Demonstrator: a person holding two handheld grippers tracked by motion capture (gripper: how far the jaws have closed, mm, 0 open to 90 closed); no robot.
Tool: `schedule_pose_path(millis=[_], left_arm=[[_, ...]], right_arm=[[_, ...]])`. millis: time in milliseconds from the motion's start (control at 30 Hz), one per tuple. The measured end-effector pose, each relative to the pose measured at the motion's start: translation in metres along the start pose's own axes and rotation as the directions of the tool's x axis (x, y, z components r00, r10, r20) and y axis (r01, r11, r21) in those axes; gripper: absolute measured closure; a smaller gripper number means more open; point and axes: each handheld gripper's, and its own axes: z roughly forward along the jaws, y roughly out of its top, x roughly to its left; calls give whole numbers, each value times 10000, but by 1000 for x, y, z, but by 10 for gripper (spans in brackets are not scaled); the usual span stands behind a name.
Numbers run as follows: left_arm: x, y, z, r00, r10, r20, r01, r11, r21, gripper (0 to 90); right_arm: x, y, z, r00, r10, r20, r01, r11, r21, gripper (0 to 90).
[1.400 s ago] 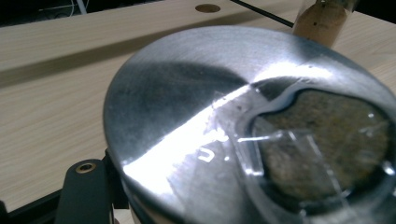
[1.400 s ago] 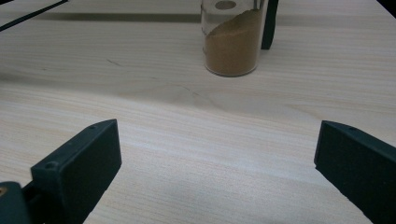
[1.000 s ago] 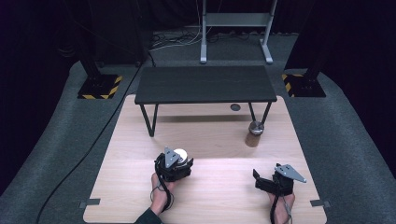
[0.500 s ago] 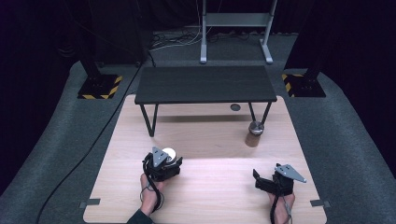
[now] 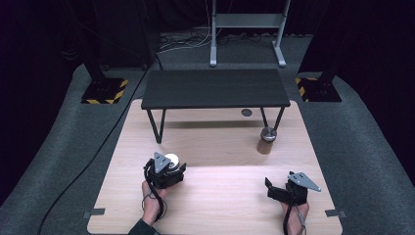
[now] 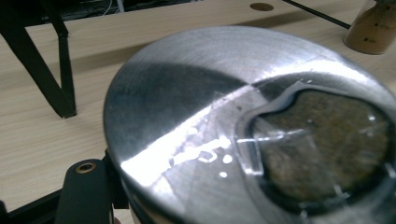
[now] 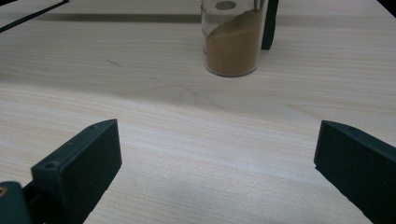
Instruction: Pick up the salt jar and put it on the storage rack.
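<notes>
**Steel-lidded jar in the left tool, second jar waiting by the shelf leg**

Brushed steel fills the left gripper view: the flat metal lid [image 6: 243,126] of a jar, with a clear window through which brown powder shows. The left tool [image 5: 165,172] is clamped on this jar at the near left of the pale wooden table [image 5: 220,205], one black jaw visible beside the lid's rim. The right tool [image 5: 280,190] rests near the right front edge with its jaws wide apart and nothing between them, facing a second spice jar [image 7: 232,39] that stands by a leg of the small black shelf [image 5: 215,88].

The step in hand appears to be carrying the gripped jar. Next, the left hand likely needs a level, steady move to a chosen spot, keeping the jar upright before release.
</notes>
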Motion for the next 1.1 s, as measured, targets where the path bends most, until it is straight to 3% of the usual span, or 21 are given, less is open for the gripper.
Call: schedule_pose_path(millis=[267, 1100], left_arm=[[8, 3, -4, 9999, -110, -78, 110, 9999, -49, 308], [23, 30, 1, 9996, 177, -198, -176, 9998, 37, 308]], right_arm=[[0, 0, 0, 10000, -20, 7, 20, 10000, 19, 0], [0, 2, 1, 10000, -67, -38, 68, 9999, 84, 0]])
